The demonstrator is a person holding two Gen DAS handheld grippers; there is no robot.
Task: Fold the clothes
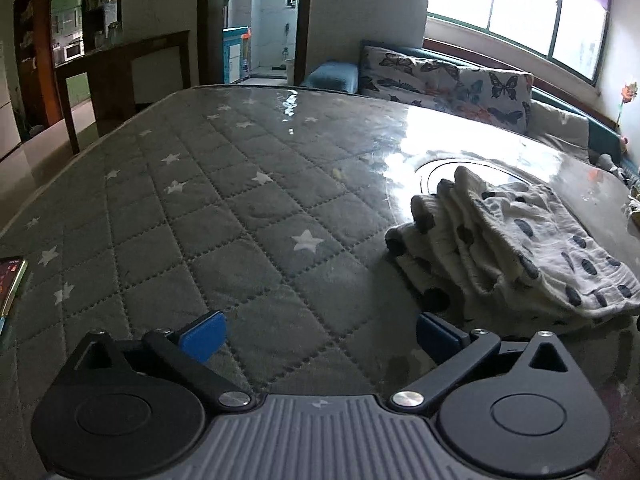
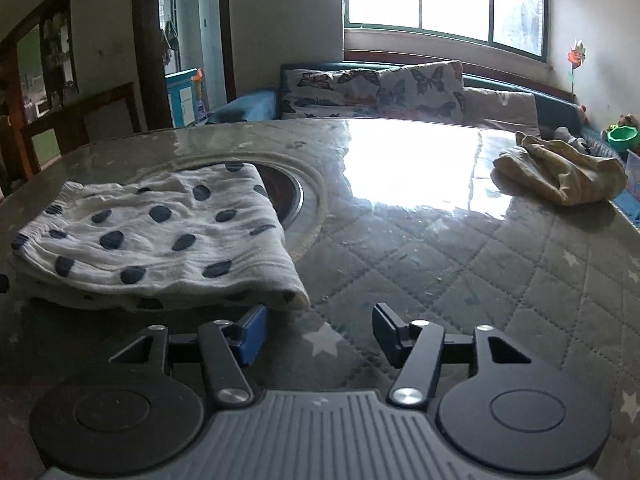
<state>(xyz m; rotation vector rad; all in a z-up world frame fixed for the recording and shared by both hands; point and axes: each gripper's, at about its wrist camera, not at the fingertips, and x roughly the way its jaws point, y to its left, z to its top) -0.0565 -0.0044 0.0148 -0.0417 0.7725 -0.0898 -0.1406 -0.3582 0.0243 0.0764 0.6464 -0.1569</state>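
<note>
Spotted cloth folded; both grippers idle, yellow garment awaiting.

Left gripper (image 1: pixel 318 338) and right gripper (image 2: pixel 318 332) stand wide open, holding nothing. The spotted cloth (image 2: pixel 160 236) lies folded on the table (image 2: pixel 460 248), between them. Judged next: right gripper reaches the crumpled yellow garment (image 2: pixel 560 174), well apart at the far edge.

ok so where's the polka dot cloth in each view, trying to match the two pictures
Left wrist view: the polka dot cloth lies at the right, folded in layers, just beyond the right finger of the open left tool.
Right wrist view: the polka dot cloth lies at the left, its near corner just ahead of the left finger of the open right tool.
Shared landmark: the round inset ring in the table, partly covered by the cloth's far edge.
</note>
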